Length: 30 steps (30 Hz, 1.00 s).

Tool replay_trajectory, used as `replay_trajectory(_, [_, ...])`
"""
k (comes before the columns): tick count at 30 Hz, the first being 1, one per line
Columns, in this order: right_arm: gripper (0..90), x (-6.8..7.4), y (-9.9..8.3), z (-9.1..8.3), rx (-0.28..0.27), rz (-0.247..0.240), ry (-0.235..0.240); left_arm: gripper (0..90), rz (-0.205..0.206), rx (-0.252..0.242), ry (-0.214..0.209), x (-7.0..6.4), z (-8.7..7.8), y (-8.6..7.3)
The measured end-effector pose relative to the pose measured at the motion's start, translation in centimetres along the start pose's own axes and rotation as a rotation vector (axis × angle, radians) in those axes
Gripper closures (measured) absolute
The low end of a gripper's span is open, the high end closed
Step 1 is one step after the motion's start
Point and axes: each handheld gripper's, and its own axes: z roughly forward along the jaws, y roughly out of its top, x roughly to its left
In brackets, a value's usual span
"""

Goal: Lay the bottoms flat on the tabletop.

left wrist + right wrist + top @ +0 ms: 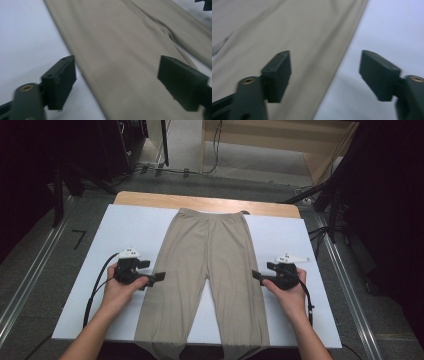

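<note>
Beige trousers: hems cut off | left gripper, right gripper: jaws spread, empty, blurred

Wooden table at centre, far edge bare, rest under white sheet. Grey carpet floor all round. Metal floor rail runs along left, another rail along right. Dark stands far left, black frame legs far right. Light wooden furniture at far end, cables on floor before it. Room edges dark.
</note>
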Motion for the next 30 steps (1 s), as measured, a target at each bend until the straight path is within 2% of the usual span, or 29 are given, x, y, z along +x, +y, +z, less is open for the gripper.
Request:
replay_trajectory(1, [27.9,0.3,-0.9,-0.5,0.006,0.002,0.003,18.4,0.007,0.013,-0.006,-0.4,-0.4,-0.7])
replay_trajectory(3, [33.1,1.1,-2.6,-1.5,0.016,-0.007,0.011,20.7,0.028,0.022,0.009,-1.4,-1.4,-2.2])
replay_trajectory(5, [37.2,2.1,-4.3,-2.7,0.035,-0.027,-0.011,25.2,0.025,0.009,0.013,-2.3,-2.6,-3.5])
replay_trajectory(7, [42.2,2.7,-5.5,-3.9,0.037,-0.018,-0.018,28.8,0.018,0.000,0.005,-3.1,-3.8,-4.9])
replay_trajectory(9, [48.9,3.2,-7.0,-5.1,0.035,-0.014,-0.010,32.9,0.038,0.006,0.030,-4.0,-4.8,-6.3])
replay_trajectory(10, [53.1,3.5,-7.7,-5.7,0.034,-0.018,-0.018,35.2,0.035,0.003,0.044,-4.4,-5.2,-7.0])
replay_trajectory(12, [56.4,4.1,-8.9,-6.6,0.033,-0.005,0.016,37.3,0.027,-0.008,0.040,-5.1,-6.2,-8.4])
replay_trajectory(13, [58.7,4.5,-9.2,-6.9,0.042,-0.005,0.028,39.6,0.033,-0.008,0.054,-5.4,-6.6,-8.9])
replay_trajectory(15, [60.4,5.3,-9.9,-7.5,0.042,-0.016,0.028,42.3,0.038,0.000,0.052,-5.9,-7.3,-9.8])
replay_trajectory(17, [60.0,6.1,-10.7,-7.7,0.055,-0.008,0.050,45.8,0.025,-0.001,0.047,-6.2,-7.6,-10.4])
replay_trajectory(18, [59.1,6.6,-11.1,-7.7,0.069,-0.018,0.037,47.9,0.025,0.005,0.044,-6.4,-7.7,-10.8])
replay_trajectory(20, [60.5,7.4,-11.6,-7.9,0.052,-0.041,-0.003,49.6,0.026,-0.001,0.049,-7.0,-7.8,-11.2])
replay_trajectory(22, [67.1,8.0,-11.6,-7.9,0.061,-0.072,-0.047,54.5,0.055,0.016,0.058,-7.5,-7.7,-11.2])
replay_trajectory(23, [72.9,8.1,-11.6,-7.9,0.066,-0.076,-0.052,59.2,0.075,0.022,0.068,-7.8,-7.5,-11.2])
replay_trajectory(24, [80.5,8.1,-11.7,-7.9,0.065,-0.082,-0.045,63.5,0.095,0.029,0.094,-8.0,-7.5,-11.2])
replay_trajectory(25, [85.3,8.0,-11.6,-7.9,0.066,-0.082,-0.023,67.9,0.091,0.035,0.109,-8.0,-7.5,-11.1])
replay_trajectory(27, [88.6,7.4,-11.6,-7.8,0.060,-0.044,0.029,87.8,0.063,0.052,0.090,-7.7,-7.5,-11.0])
replay_trajectory(30, [88.8,6.4,-11.8,-8.0,0.050,0.007,0.085,90.0,0.078,0.059,0.092,-7.9,-7.5,-10.8])
